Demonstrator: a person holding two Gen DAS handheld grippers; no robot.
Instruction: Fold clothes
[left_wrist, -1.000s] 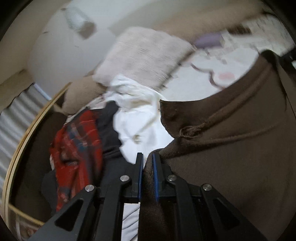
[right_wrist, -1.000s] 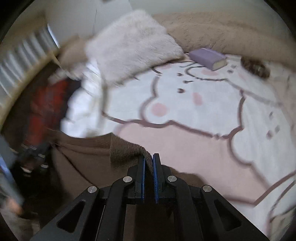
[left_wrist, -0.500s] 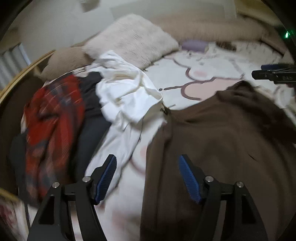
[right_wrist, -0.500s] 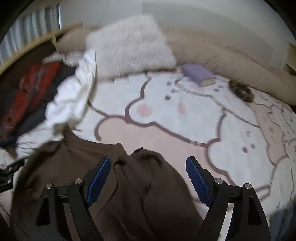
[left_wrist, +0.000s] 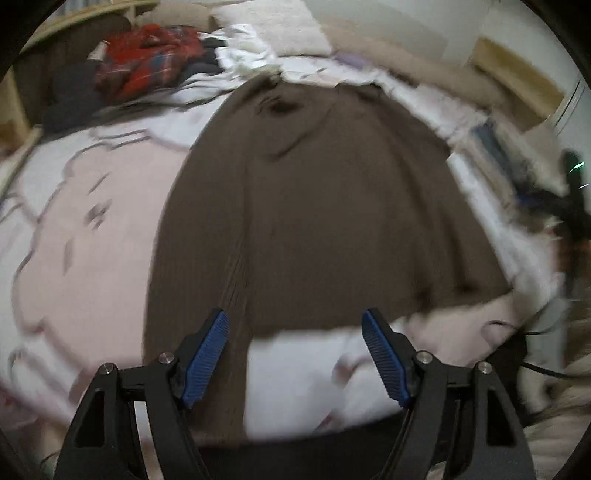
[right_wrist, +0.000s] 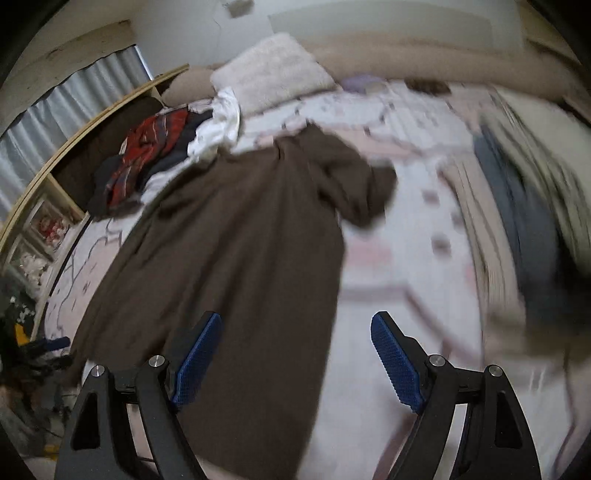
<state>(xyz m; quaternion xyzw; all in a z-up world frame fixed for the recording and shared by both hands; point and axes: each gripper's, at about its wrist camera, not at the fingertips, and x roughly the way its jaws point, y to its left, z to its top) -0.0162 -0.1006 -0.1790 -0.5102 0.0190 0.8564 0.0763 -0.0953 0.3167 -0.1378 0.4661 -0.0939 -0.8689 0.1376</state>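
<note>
Lying flat on the pink and white cartoon bedspread (left_wrist: 85, 236) is the big brown knitted garment (left_wrist: 317, 206). Both the left gripper (left_wrist: 295, 360) and the right gripper (right_wrist: 295, 363) are hanging over its near end, jaws wide apart, holding nothing.

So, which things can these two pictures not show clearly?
- Left wrist view: the brown garment has its near left strip running behind the left gripper and off the bottom edge.
- Right wrist view: the stack at the right is smeared by motion blur; its items cannot be told.
- Right wrist view: the purple thing beyond the pillow is blurred and small.
</note>
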